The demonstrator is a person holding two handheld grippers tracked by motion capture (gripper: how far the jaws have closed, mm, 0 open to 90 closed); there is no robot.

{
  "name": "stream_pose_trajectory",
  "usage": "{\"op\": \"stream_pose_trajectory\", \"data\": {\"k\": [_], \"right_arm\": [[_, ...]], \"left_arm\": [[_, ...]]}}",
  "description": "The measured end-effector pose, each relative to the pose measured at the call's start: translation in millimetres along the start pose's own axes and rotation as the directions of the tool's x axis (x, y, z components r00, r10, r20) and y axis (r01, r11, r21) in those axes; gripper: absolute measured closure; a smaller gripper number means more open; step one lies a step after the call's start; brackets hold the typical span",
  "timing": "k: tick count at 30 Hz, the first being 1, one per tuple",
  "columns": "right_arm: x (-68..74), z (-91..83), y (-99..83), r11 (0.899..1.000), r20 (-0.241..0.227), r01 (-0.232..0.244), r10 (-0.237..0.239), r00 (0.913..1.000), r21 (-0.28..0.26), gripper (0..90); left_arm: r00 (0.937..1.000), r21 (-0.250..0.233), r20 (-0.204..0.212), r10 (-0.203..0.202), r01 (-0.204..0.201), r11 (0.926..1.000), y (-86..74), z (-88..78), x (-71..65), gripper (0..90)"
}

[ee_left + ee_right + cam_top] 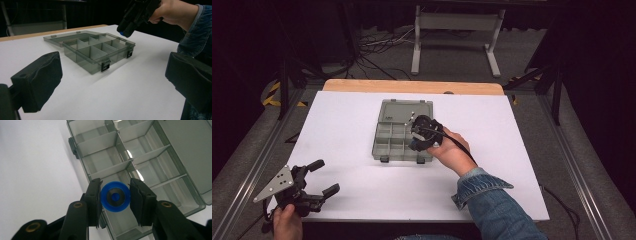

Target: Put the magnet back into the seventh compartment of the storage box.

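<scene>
My right gripper (115,197) clamps a blue disc (115,197) above the open organizer box (160,157); my left gripper's (323,177) fingers sit apart.

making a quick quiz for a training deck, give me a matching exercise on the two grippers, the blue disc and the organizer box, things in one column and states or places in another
Things:
1. left gripper
2. right gripper
3. blue disc
4. organizer box

States or places:
A. lid open, compartments bare
B. open, holding nothing, near the table's front corner
C. shut on something, above the box
D. pinched between two black jaws

Pairs: 1-B, 2-C, 3-D, 4-A
</scene>
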State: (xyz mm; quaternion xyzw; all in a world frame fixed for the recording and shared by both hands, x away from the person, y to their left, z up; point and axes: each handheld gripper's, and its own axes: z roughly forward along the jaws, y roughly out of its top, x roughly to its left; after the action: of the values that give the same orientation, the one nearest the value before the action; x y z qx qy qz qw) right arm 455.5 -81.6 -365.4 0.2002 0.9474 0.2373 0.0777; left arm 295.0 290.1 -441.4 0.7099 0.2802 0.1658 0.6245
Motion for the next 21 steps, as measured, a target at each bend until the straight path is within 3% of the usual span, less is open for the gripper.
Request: {"op": "stream_pose_trajectory", "data": {"k": [21], "right_arm": [[-9.0,35.4,2.5,0.998,-0.021,-0.021,0.022,0.9995,0.061,62.2]], "left_arm": [[1.0000,-0.005,-0.002,0.002,-0.002,1.0000,0.1,-0.8,0.3,1.8]]}}
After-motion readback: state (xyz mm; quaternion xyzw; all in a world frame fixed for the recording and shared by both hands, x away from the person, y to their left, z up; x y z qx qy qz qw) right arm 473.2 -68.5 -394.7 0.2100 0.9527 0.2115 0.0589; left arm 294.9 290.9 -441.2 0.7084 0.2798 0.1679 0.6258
